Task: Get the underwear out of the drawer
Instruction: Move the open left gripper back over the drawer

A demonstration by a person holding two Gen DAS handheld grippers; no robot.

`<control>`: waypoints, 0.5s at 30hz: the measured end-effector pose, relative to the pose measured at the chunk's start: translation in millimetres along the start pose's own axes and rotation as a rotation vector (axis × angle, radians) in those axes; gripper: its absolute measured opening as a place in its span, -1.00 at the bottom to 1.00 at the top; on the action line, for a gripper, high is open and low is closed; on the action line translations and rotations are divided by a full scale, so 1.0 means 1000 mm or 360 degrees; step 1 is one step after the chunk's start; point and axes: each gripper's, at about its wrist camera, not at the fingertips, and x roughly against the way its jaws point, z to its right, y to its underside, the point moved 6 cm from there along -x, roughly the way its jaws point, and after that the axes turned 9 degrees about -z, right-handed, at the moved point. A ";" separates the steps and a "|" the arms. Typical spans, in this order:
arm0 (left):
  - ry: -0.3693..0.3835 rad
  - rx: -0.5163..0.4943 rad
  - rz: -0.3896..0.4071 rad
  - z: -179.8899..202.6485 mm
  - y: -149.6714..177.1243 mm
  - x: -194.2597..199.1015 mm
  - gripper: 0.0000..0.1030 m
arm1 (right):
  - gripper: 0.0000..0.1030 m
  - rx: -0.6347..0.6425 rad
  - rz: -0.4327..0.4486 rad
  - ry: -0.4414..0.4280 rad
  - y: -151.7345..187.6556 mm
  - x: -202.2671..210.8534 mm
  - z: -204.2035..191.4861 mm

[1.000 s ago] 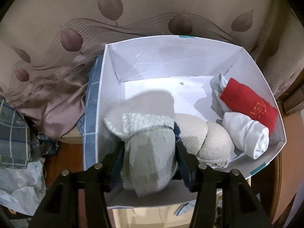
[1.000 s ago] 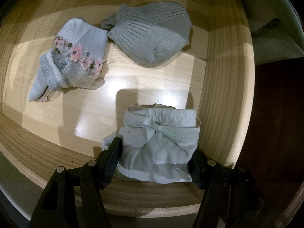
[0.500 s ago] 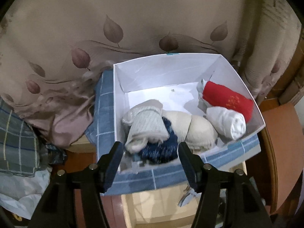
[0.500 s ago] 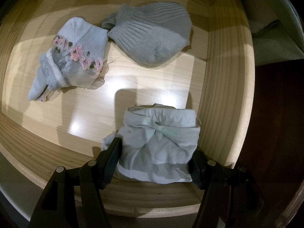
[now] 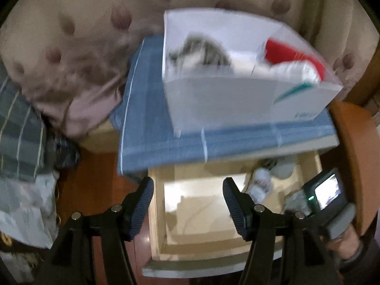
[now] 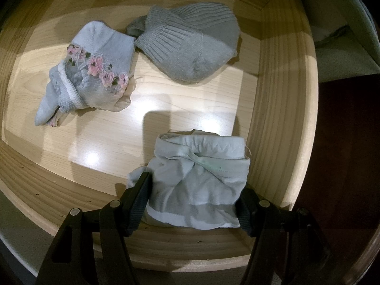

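The underwear (image 6: 197, 185), a soft pale mint bundle with a zigzag-stitched waistband and a crumpled, folded body, sits in the drawer (image 6: 282, 109) near its right wall, and my right tongs (image 6: 193, 204) are clamped on it, one ribbed black pad against each side. Beyond it on the smooth, glossy light-wood floor lie two more soft pieces: a ribbed grey sock (image 6: 190, 45) rolled into a rounded lump, and beside that, to the left, a pale blue bundle (image 6: 87, 73) trimmed with a row of small pink fabric roses. In my other hand the left tongs (image 5: 187, 201) hang spread wide with nothing between the pads, having just let go, above the open drawer (image 5: 201, 209). Behind the drawer, on a blue cloth (image 5: 152, 123) with thin pale lines, stands one white cardboard box (image 5: 237, 99) holding blurred rolled items, one red roll (image 5: 292, 52) among them. A beige leaf-patterned fabric (image 5: 90, 33) hangs behind the box.
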 end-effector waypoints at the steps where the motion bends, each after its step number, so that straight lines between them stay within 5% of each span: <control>1: -0.0015 0.0021 -0.0010 0.000 0.009 -0.010 0.20 | 0.19 -0.0001 0.0001 -0.0001 0.000 0.000 0.000; 10: 0.0029 0.0173 -0.0097 0.016 0.061 -0.086 0.20 | 0.19 -0.0002 0.0001 0.0000 0.000 0.000 0.001; 15: -0.0007 0.0131 -0.0123 0.026 0.070 -0.107 0.20 | 0.18 0.0002 0.0001 -0.0001 0.001 0.000 0.000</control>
